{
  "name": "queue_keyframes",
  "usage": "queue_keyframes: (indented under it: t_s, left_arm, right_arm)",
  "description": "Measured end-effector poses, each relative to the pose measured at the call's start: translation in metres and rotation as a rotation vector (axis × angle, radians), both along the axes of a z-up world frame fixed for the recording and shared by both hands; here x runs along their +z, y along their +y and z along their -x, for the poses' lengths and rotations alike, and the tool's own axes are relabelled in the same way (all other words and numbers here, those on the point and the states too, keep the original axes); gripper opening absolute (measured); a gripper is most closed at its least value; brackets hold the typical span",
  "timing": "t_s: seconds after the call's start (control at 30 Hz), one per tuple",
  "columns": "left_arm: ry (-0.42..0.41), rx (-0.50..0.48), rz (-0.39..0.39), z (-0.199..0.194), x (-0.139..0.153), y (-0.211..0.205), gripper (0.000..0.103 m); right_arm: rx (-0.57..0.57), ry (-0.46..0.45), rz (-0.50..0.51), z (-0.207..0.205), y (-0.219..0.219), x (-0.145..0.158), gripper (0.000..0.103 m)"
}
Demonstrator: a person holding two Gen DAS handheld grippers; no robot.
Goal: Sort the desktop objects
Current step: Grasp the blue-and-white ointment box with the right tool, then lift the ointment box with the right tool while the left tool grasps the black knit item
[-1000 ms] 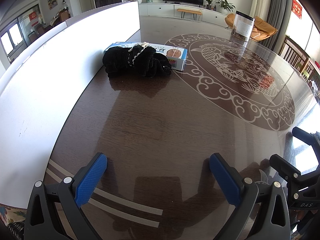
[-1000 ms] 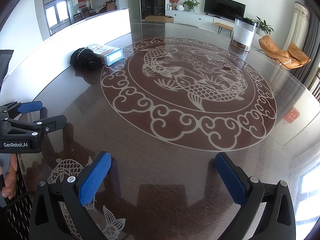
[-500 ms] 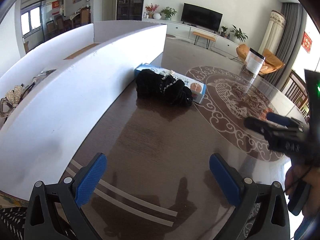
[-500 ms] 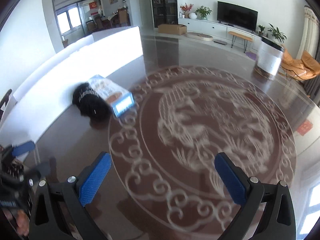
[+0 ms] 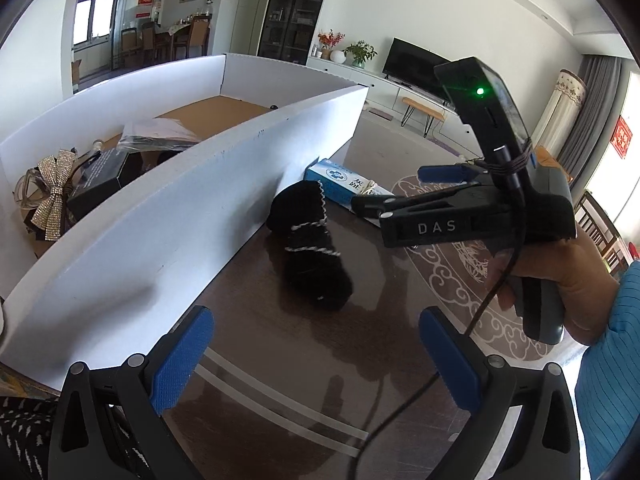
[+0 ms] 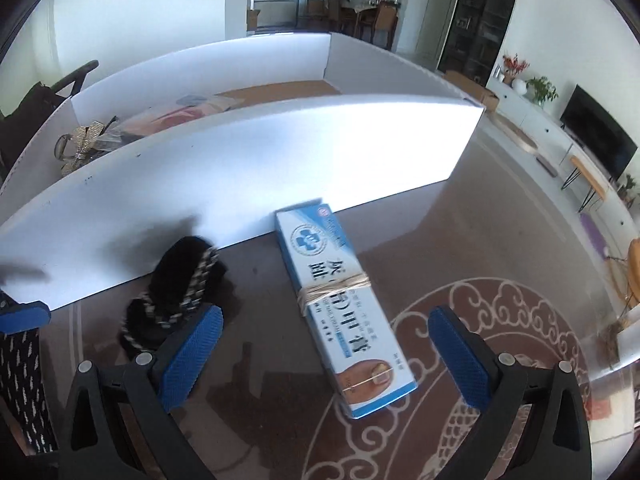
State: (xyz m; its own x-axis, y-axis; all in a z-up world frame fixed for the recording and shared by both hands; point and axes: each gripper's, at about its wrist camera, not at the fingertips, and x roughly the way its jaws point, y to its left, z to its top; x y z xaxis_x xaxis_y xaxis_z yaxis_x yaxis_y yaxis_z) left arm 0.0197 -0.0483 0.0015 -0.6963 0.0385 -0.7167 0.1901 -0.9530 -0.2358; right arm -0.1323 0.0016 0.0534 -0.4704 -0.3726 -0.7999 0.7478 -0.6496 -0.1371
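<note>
A long blue-and-white carton bound with rubber bands lies on the dark table, its near end between the open blue pads of my right gripper. A black fuzzy item with white trim lies just left of it, against the white box wall. From the left wrist view, the same black item sits ahead of my open left gripper. The right gripper, held by a hand, hovers over the carton.
The big white box holds a glittery bow, a black case and a plastic-wrapped packet. A carp pattern decorates the table to the right. A black cable hangs from the right gripper.
Both grippers have moved in towards the white box. The right gripper has swung left over the carton, and the left view now looks down into the box.
</note>
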Motion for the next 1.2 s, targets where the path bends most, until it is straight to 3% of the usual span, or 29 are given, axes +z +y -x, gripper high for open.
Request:
queue_keyframes:
  t_s: [0.13,0.33,0.37,0.4,0.47,0.63,0.87,0.97,1.13,1.2]
  left_arm:
    - [-0.04,-0.007,-0.005,0.006,-0.007,0.005,0.103]
    - [-0.024,-0.006,-0.002,0.003,-0.004,0.005,0.103]
    - [-0.029,-0.004,-0.003,0.003,-0.004,0.005,0.103]
    - [-0.032,-0.003,-0.006,0.003,-0.005,0.005,0.103]
    - [-0.035,-0.001,-0.011,0.006,-0.006,0.005,0.103]
    - [-0.049,-0.017,-0.004,0.008,-0.009,0.01,0.103]
    - [-0.058,-0.029,-0.015,0.009,-0.011,0.013,0.103]
    - [-0.079,-0.004,-0.018,0.014,-0.015,0.013,0.103]
    - [-0.092,0.068,0.125,0.038,-0.017,0.022,0.103]
    - [-0.119,0.059,0.14,0.055,-0.021,0.025,0.103]
  right_arm:
    - [-0.07,-0.106,-0.006,0.029,0.006,-0.016,0.103]
    - [-0.007,-0.178,-0.02,0.035,-0.017,-0.039,0.101]
    - [-0.017,-0.177,-0.019,0.034,-0.019,-0.04,0.085]
    - [-0.024,-0.179,-0.012,0.032,-0.019,-0.041,0.082]
    - [-0.049,-0.162,0.01,0.024,-0.014,-0.036,0.045]
    - [-0.098,-0.153,0.008,-0.016,0.018,-0.035,0.045]
    - [-0.383,-0.121,0.064,-0.096,0.152,-0.033,0.045]
    - [-0.451,-0.096,0.089,-0.135,0.189,-0.029,0.045]
    - [-0.47,-0.051,0.121,-0.177,0.207,-0.028,0.046]
    - [-0.469,-0.044,0.122,-0.174,0.202,-0.029,0.046]
